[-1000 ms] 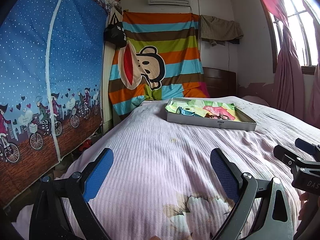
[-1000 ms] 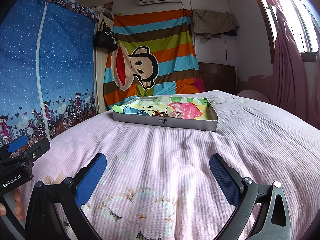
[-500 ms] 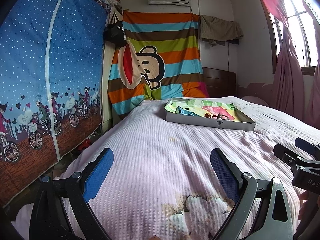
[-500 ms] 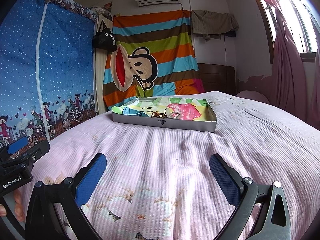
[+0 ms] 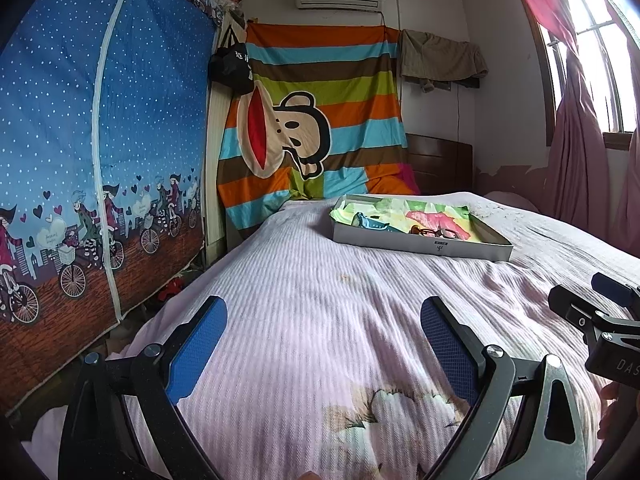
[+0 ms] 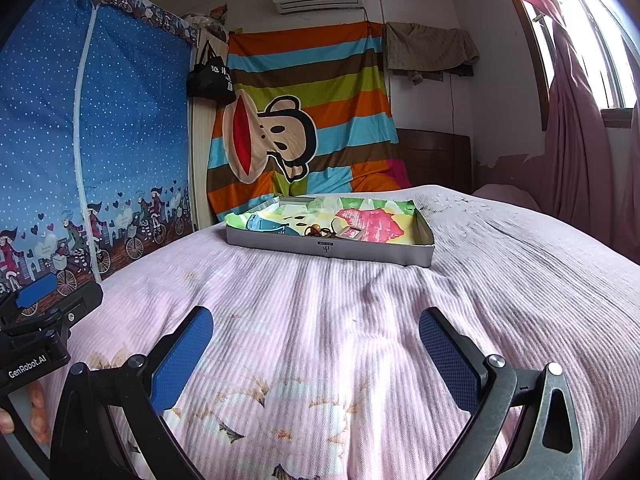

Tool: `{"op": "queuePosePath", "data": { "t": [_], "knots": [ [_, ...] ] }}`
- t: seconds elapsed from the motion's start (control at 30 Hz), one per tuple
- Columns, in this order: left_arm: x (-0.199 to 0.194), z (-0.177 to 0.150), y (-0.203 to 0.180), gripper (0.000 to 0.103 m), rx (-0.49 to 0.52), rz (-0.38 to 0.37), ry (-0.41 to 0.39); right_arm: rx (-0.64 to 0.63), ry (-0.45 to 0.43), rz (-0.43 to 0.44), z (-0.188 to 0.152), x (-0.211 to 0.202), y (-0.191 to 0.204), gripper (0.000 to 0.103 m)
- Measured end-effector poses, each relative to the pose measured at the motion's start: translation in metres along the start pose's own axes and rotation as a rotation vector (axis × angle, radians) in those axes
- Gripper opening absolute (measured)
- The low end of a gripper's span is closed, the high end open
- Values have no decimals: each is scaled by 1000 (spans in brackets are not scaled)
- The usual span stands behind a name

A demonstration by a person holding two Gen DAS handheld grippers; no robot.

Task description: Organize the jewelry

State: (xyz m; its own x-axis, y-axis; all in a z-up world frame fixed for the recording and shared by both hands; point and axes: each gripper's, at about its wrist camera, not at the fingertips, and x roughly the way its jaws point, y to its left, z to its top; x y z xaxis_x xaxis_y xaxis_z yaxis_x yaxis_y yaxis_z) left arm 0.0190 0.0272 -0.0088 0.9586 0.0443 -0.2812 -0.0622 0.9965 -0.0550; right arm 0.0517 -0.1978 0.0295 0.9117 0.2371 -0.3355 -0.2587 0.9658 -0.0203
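**Both grippers move a little closer to the jewelry tray**

Right wrist view shows the small change: compared with one second ago, the grey tray [image 6: 332, 247] sits a little larger and lower in the picture, so the right gripper [image 6: 316, 344] has come slightly forward over the bed [image 6: 500, 280]. In the left wrist view the tray [image 5: 420, 242] is almost at the same place as before, so the left gripper [image 5: 324, 332] has nearly not moved. For the task this probably means an approach toward the tray, but the pictures do not settle whether the sorting is early or late.

The jewelry [image 6: 318, 232] lies inside the tray, on a colourful paper lining: a small brown and golden cluster near the front wall, with a blue piece [image 6: 266, 225] to its left. The separate items are too small to name. The tray rests on the far part of the bed, well apart from both grippers.

Both grippers hover low above the pink bedcover, side by side, pointing toward the tray. The blue pads [image 6: 182, 360] of the right gripper stand wide apart with nothing between them, and the pads [image 5: 198, 344] of the left gripper are spread the same way, also empty. A part of the person's hand [image 6: 36, 416] shows under the left gripper's body in the right view.
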Motion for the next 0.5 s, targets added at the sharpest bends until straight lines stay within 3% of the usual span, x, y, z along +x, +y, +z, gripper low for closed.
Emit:
{"op": "queuePosePath", "data": {
  "t": [0.5],
  "knots": [
    [1,0,1,95,-5,-1,2,-1,-2,0,0,-1,1,103]
  ]
}}
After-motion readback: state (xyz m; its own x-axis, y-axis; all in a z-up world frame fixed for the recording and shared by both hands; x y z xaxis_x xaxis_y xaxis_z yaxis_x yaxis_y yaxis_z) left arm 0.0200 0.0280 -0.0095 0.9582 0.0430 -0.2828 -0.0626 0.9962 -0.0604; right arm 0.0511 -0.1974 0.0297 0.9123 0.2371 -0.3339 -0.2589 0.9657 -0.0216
